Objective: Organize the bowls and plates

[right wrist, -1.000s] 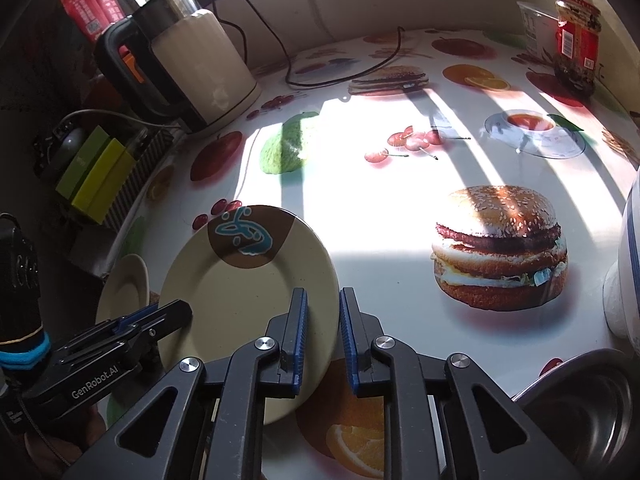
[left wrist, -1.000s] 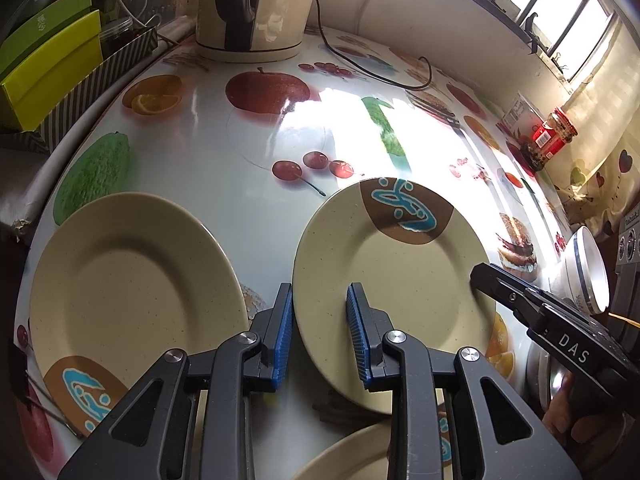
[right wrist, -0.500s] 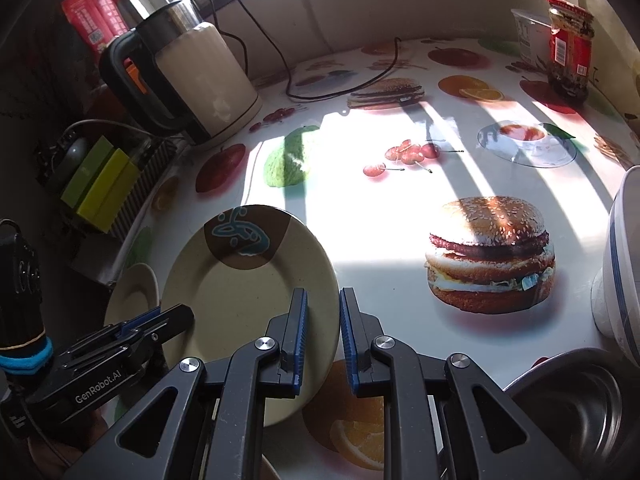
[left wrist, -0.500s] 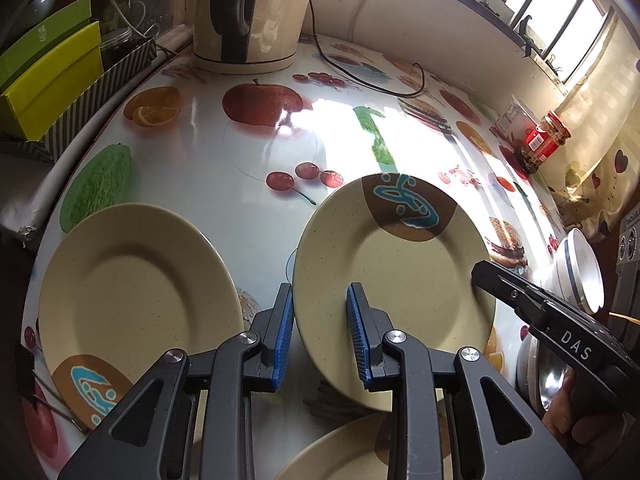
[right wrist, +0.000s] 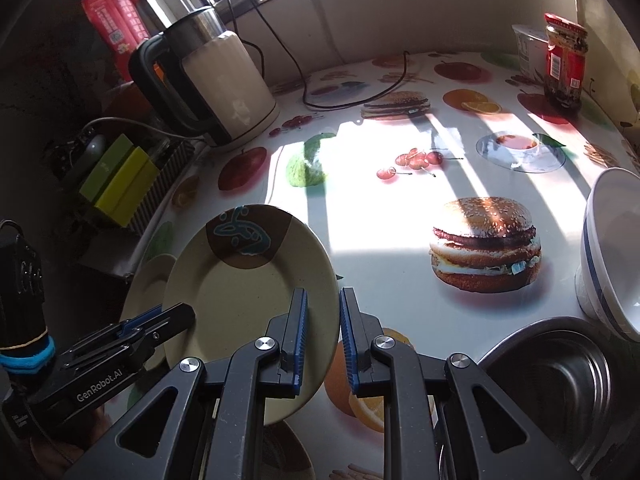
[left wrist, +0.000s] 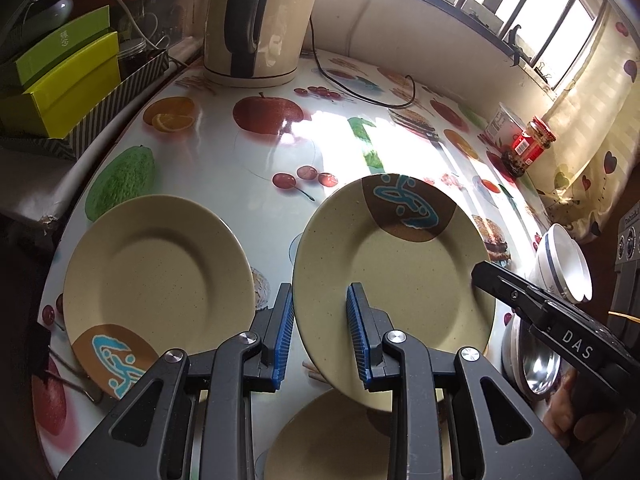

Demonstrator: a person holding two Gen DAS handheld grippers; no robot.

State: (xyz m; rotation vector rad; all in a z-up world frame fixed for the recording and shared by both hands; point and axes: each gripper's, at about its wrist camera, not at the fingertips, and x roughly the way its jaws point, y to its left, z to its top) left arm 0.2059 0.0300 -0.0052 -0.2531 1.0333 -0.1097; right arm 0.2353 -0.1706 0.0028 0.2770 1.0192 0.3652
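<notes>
Lifted higher than a second ago, the beige plate (left wrist: 400, 280) hangs tilted above the fruit-print table (left wrist: 224, 160), left gripper (left wrist: 320, 336) and right gripper (right wrist: 323, 340) both clamped on its rim.

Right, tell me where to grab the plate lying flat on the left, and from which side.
Grip the plate by its near rim, probably coming in low from the near side. It lies flat on the table, and only the shallow upturned rim gives a thin edge to close over.
</notes>
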